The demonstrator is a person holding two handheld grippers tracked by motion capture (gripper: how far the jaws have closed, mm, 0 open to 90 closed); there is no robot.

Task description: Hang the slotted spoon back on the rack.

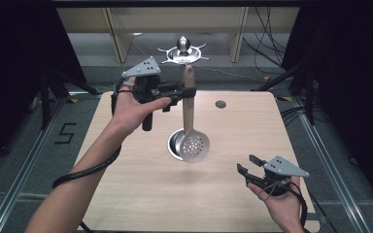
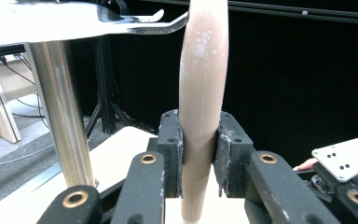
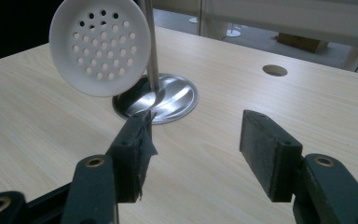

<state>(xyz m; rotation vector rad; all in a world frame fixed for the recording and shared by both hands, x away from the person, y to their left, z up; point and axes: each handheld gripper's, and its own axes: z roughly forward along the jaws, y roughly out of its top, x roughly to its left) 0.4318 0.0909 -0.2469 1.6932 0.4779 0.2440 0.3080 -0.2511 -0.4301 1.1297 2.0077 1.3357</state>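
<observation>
Here, skimmer handle (image 2: 203,107) in left gripper (image 2: 200,154)

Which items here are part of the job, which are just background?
In play:
- slotted spoon, handle clamped in the left gripper, hanging bowl-down
- metal rack with hooks on top, pole rising from a round base
- right gripper, open, holding nothing, low over the table

Background:
- table hole
- floor cables
- wooden frame behind
</observation>
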